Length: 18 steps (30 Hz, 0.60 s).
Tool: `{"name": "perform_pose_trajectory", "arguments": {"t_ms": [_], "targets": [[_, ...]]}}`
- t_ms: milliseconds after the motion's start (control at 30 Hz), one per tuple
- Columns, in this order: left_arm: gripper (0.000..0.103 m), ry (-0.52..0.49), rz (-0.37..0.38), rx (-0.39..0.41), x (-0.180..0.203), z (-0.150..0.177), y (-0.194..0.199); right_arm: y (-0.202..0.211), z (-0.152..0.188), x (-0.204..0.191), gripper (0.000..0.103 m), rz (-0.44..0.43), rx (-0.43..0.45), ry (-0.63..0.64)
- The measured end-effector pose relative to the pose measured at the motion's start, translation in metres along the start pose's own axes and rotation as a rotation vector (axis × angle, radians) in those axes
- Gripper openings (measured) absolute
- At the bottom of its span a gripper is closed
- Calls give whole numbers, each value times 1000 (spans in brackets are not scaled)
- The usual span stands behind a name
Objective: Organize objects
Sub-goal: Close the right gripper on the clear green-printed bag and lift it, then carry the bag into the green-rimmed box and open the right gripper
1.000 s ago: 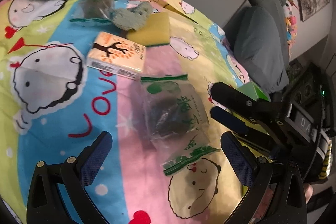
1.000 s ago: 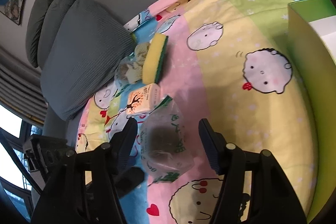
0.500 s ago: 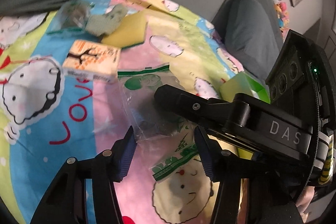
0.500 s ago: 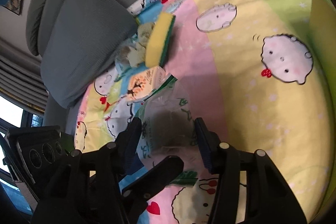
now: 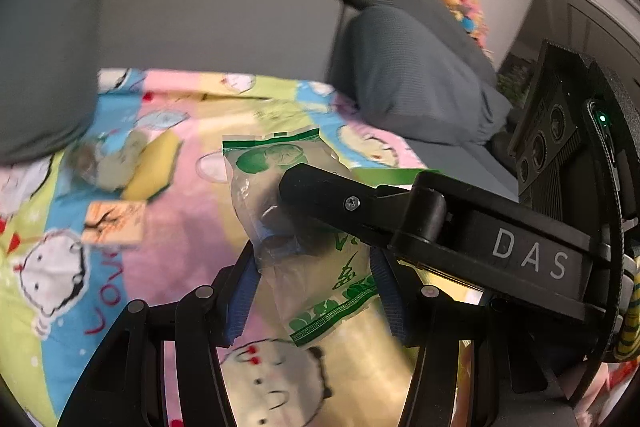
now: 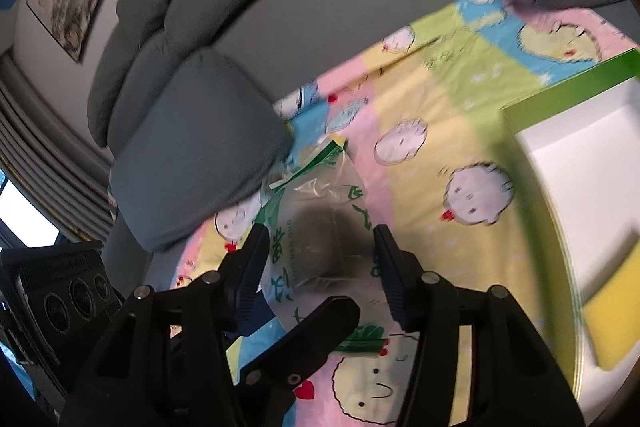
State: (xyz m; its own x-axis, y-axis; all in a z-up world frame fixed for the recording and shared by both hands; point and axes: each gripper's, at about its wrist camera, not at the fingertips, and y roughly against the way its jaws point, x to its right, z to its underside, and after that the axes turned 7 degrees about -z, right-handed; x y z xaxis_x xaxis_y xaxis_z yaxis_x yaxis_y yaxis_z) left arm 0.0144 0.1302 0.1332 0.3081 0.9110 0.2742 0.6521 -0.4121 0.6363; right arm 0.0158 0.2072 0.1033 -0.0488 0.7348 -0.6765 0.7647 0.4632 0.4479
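A clear plastic bag with green print and a dark lump inside (image 5: 296, 211) is held up off the cartoon-print sheet (image 5: 120, 267). My left gripper (image 5: 314, 287) and my right gripper (image 6: 320, 267) are both shut on it from opposite sides. The bag also shows in the right wrist view (image 6: 320, 223). The right gripper's finger crosses the left wrist view (image 5: 332, 195). A green box with a white inside (image 6: 584, 163) sits at the right and holds a yellow sponge (image 6: 612, 323).
On the sheet at the left lie an orange tissue pack (image 5: 114, 223), a yellow sponge (image 5: 154, 167) and a small bag with a plush thing (image 5: 96, 163). Grey sofa cushions (image 5: 408, 83) ring the sheet.
Both grippers closed on the plastic bag and lifted it off the sheet. The views swung up and right, and the green box came into the right wrist view.
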Motion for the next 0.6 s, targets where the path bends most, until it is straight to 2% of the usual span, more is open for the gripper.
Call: {"name": "perform_pose_trajectory", "arguments": {"t_ms": [100,333,600], "targets": [[56,-61,21,9,24,-6,-6,22,-4,7,54,9,58,-13],[56,-160,101,-34,68,-11,-30,68,-11,39,54,66,166,-97],[56,-222,170,-119,109,-9,-69,97,-11,82,54,142,223,-204]]}}
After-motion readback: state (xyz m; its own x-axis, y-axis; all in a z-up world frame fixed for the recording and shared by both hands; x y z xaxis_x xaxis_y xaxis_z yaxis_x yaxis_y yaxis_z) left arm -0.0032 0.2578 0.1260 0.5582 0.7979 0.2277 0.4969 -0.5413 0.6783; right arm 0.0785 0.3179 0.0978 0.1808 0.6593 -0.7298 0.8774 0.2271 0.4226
